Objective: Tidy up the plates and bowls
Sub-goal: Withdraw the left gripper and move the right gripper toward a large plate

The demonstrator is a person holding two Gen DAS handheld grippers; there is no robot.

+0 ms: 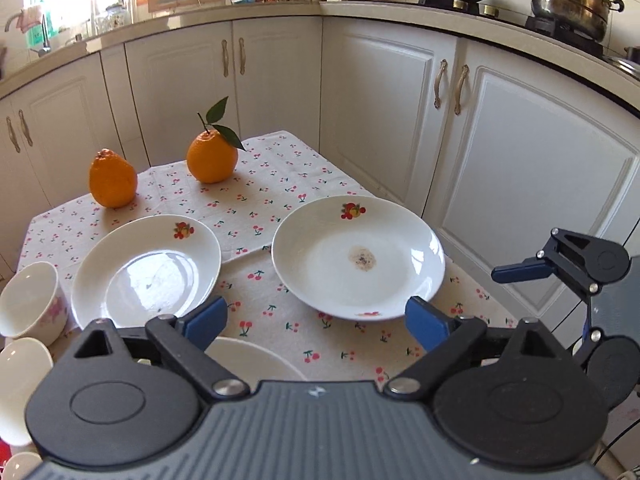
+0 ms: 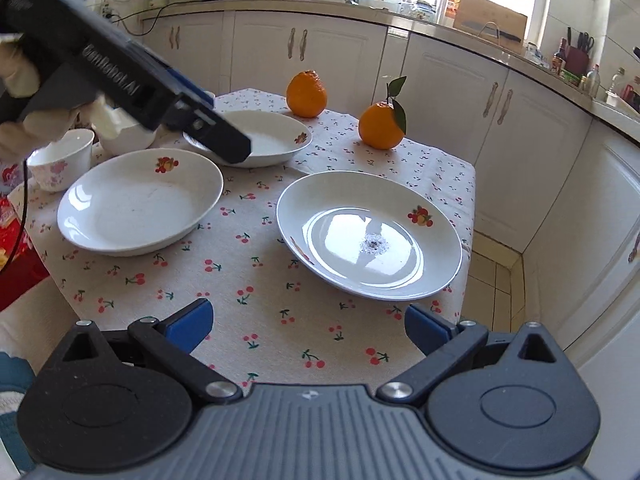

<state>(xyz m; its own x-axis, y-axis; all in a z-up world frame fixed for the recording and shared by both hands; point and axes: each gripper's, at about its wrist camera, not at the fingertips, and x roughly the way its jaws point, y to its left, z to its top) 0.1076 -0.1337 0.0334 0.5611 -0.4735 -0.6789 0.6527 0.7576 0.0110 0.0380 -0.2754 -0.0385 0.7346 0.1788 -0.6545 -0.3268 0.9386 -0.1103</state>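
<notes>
1. Left wrist view: the left gripper (image 1: 316,322) hangs wide open and empty above the cherry-print tablecloth (image 1: 276,208). A stained plate (image 1: 358,258) lies right, a clean plate (image 1: 146,270) left, and a bowl (image 1: 30,300) at the far left edge.
2. Right wrist view: the right gripper (image 2: 308,326) is spread wide, holding nothing. Three plates sit apart on the cloth; the nearest one (image 2: 370,234) lies just ahead.

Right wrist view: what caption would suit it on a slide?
Open right gripper hovering over a cherry-print tablecloth with three white plates, nearest one stained, and two oranges behind.

Bare cloth (image 2: 256,280) between plates (image 2: 136,204) — oranges (image 2: 306,94) behind
</notes>
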